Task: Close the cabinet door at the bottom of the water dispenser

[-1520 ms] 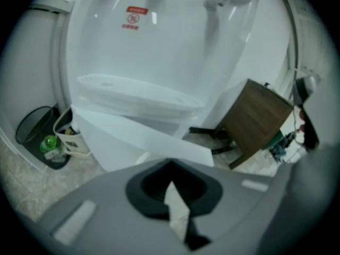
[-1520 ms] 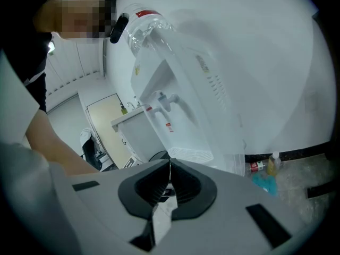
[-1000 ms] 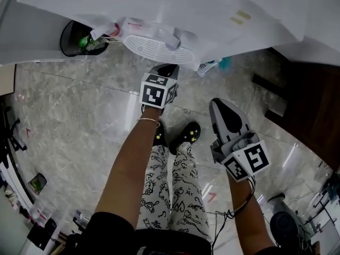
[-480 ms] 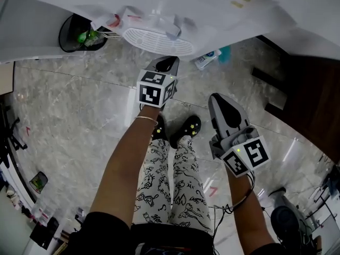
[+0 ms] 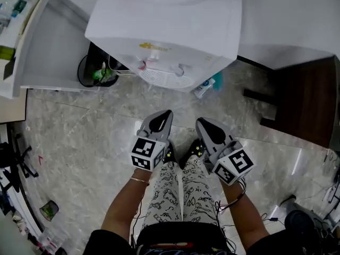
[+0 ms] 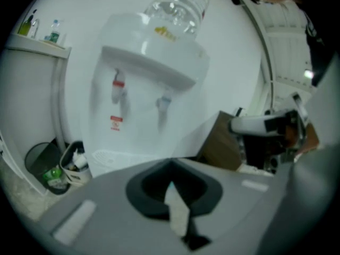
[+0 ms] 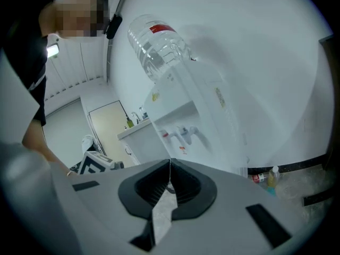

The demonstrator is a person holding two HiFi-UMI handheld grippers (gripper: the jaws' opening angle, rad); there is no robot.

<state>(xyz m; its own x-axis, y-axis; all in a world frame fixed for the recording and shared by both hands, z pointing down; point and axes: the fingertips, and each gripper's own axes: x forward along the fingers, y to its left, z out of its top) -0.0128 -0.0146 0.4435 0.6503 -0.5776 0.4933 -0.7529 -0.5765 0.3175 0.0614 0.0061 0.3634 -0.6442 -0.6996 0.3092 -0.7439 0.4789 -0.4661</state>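
Observation:
The white water dispenser [image 5: 164, 25] stands at the top of the head view, seen from above, with its drip tray [image 5: 167, 78] facing me. Its taps and upturned bottle [image 6: 178, 7] show in the left gripper view. The dispenser [image 7: 196, 116] leans across the right gripper view. Its lower cabinet front is hidden behind the gripper bodies, so I cannot tell how the door stands. My left gripper [image 5: 159, 122] and right gripper [image 5: 204, 126] hang side by side above the person's feet, short of the dispenser. Both are shut and hold nothing.
A black bin [image 5: 98, 70] with rubbish sits on the floor left of the dispenser, beside a white counter [image 5: 48, 47]. A small bottle [image 5: 203, 88] lies by the dispenser's right foot. A dark wooden cabinet [image 5: 303, 100] stands at the right. The floor is grey marble.
The view has pulled back from the dispenser, whose whole top shows now. Both grippers have drawn back from under its front and come closer together, above the feet.

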